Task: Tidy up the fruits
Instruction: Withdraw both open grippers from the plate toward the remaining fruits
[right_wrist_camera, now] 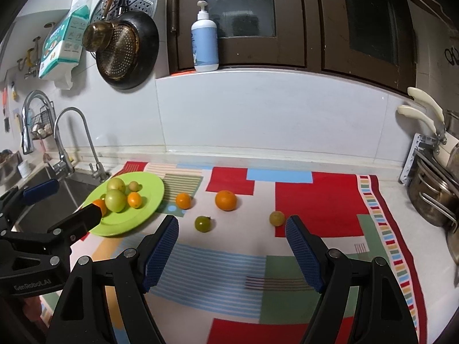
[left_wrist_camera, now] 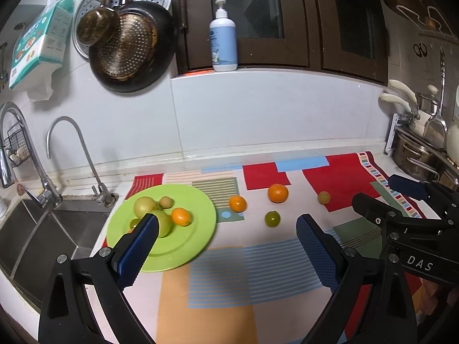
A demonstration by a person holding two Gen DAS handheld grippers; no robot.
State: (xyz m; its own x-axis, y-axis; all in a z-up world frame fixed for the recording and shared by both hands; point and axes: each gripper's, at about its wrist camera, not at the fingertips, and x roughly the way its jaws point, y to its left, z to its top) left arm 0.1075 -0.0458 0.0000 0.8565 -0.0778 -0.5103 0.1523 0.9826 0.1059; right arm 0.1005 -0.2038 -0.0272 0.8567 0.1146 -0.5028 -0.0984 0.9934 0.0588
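Four small round fruits lie loose on the patchwork-patterned cloth (right_wrist_camera: pixel 315 200) that covers the surface: a small orange citrus (right_wrist_camera: pixel 183 200) just beside the round lime-green plastic plate (right_wrist_camera: pixel 149 203), a larger orange citrus (right_wrist_camera: pixel 226 200) near it, a dark green round fruit (right_wrist_camera: pixel 203 223) in front of those two, and a pale yellow-green round fruit (right_wrist_camera: pixel 276 218) off to the right on a red patch. On the plate sit two big pale green fruits (right_wrist_camera: pixel 116 199), a small yellowish one (right_wrist_camera: pixel 133 185) and an orange one (right_wrist_camera: pixel 134 199); another orange fruit (right_wrist_camera: pixel 101 203) peeks out at the plate's near edge, partly hidden, so its shape is hard to judge. The left tongs (left_wrist_camera: pixel 226 235) hang released, blue pads spread wide with nothing between them, the left pad (left_wrist_camera: pixel 143 238) overlapping the plate in the left wrist view. The right tongs (right_wrist_camera: pixel 231 235) are likewise spread and hold nothing, hovering over the cloth with the yellow-green fruit just beyond the right fingertip. A steel sink (left_wrist_camera: pixel 43 229) with two curved taps lies left of the plate.
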